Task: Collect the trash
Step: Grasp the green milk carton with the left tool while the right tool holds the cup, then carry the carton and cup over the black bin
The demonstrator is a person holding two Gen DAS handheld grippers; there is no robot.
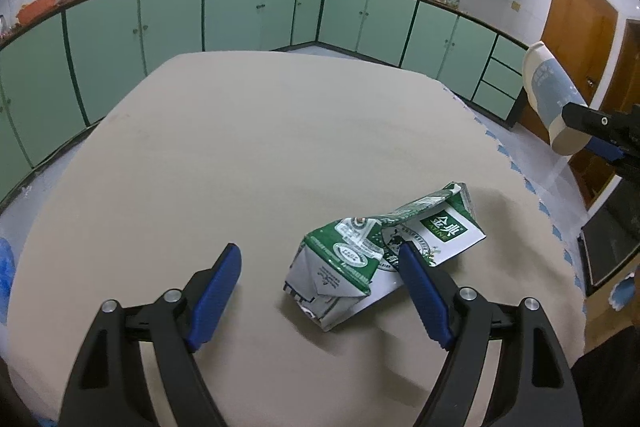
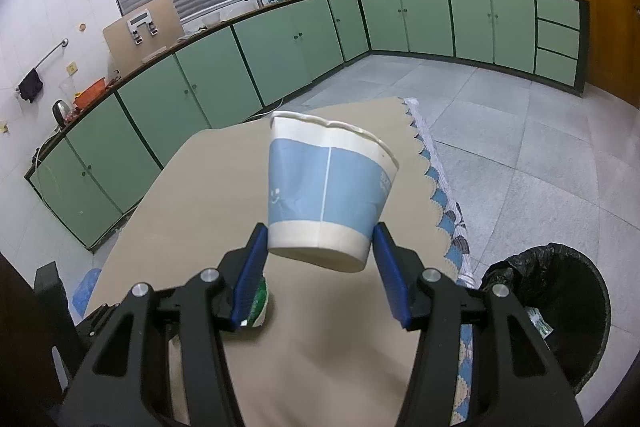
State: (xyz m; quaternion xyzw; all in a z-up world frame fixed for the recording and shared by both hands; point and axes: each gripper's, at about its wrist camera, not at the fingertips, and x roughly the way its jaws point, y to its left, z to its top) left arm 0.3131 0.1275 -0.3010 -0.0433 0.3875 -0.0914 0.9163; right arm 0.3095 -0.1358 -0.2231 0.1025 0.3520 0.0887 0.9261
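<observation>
A crushed green and white milk carton (image 1: 372,255) lies on the beige table (image 1: 240,155). My left gripper (image 1: 320,255) is open just above the table, its right finger resting over the carton's right part and its left finger apart from it. My right gripper (image 2: 320,239) is shut on the base of a blue and white paper cup (image 2: 328,195) and holds it upright above the table. The cup also shows in the left wrist view (image 1: 552,99), off the table's right edge. A bit of the carton (image 2: 258,303) peeks out under the right gripper's left finger.
A black trash bin lined with a black bag (image 2: 560,307) stands on the floor to the right of the table, with some trash inside. A patterned cloth edge (image 2: 448,203) hangs along the table's right side. Green kitchen cabinets (image 1: 240,11) run behind.
</observation>
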